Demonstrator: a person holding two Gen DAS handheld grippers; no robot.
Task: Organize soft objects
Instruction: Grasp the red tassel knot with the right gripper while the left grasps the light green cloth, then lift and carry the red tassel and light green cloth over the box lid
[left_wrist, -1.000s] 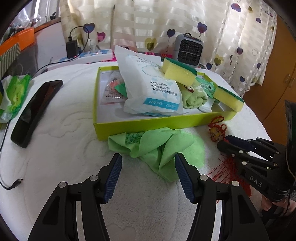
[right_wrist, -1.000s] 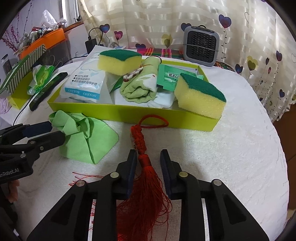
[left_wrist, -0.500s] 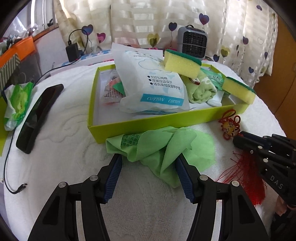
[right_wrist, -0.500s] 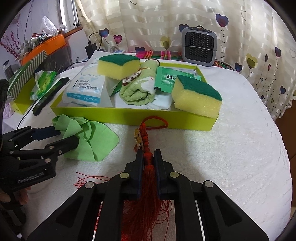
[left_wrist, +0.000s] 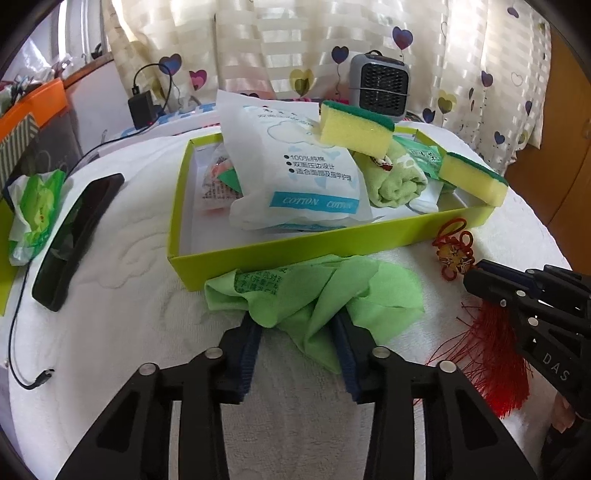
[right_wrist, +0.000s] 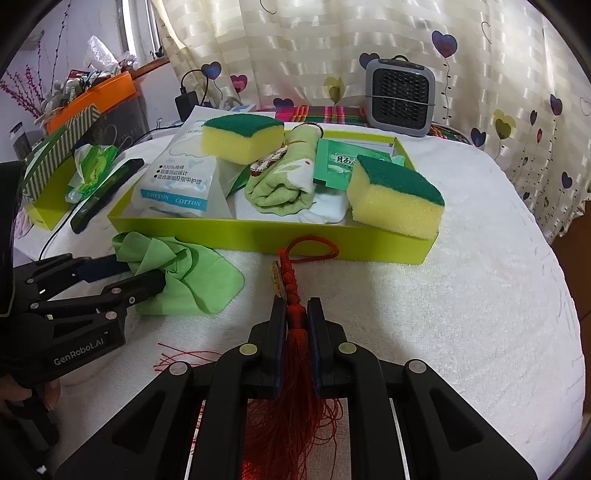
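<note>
A crumpled green cloth (left_wrist: 325, 291) (right_wrist: 192, 280) lies on the white bedspread against the front wall of the lime-green tray (left_wrist: 295, 251) (right_wrist: 240, 232). My left gripper (left_wrist: 297, 325) (right_wrist: 146, 273) is closing, and its blue pads squeeze the cloth's near folds into a bunch. To the right, my right gripper (right_wrist: 296, 310) (left_wrist: 471, 273) is shut on the neck of a red knotted tassel (right_wrist: 291, 280) (left_wrist: 491, 347), whose loop reaches the tray wall. The tray holds two yellow-green sponges (left_wrist: 354, 129) (left_wrist: 476, 177), a cotton pack (left_wrist: 295, 173) and a rolled green towel (left_wrist: 395, 181).
A black phone (left_wrist: 74, 236) and a green tissue pack (left_wrist: 35, 214) lie left of the tray, with a loose cable end (left_wrist: 37, 380) nearer me. A grey heater (left_wrist: 380, 85) stands behind the tray by the curtain. Boxes crowd the far left.
My left jaws have narrowed onto the green cloth and bunched it up. My right jaws shut on the tassel's neck early in the second and have stayed shut.
</note>
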